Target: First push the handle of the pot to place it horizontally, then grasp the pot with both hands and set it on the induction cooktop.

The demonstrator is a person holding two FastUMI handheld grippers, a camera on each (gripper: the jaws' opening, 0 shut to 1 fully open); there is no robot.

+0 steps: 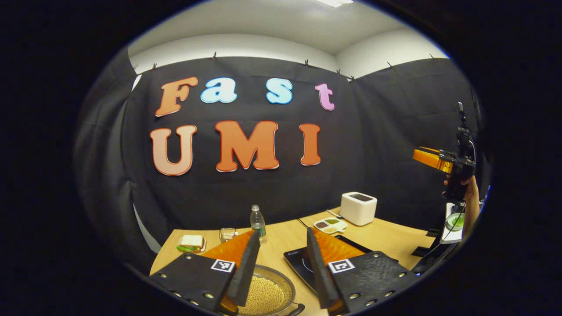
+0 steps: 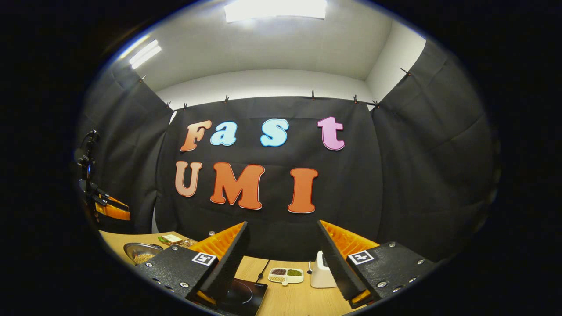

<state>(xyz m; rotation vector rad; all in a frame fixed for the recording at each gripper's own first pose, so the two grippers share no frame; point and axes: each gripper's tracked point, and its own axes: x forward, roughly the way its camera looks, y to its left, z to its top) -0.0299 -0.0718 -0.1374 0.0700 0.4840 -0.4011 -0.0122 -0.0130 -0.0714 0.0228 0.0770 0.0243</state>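
The pot point(image 1: 267, 295), full of pale grains, sits on the counter point(image 1: 285, 239) just below the left hand-held gripper point(image 1: 281, 263), with the cooktop point(image 1: 303, 263) beside it. A rough shove at the handle point(image 1: 295, 310) could spill grains or slide the pot. Both hand-held grippers hang high, level, jaws spread and empty; the right hand-held gripper point(image 2: 281, 259) hovers above the cooktop's far side.

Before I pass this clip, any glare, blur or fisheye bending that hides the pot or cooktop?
Left gripper view: sharp, evenly lit; pot and cooktop readable between the fingers, table edge bowed. Right gripper view: ceiling light blown out, pot small and dim at the rim, cooktop clear.
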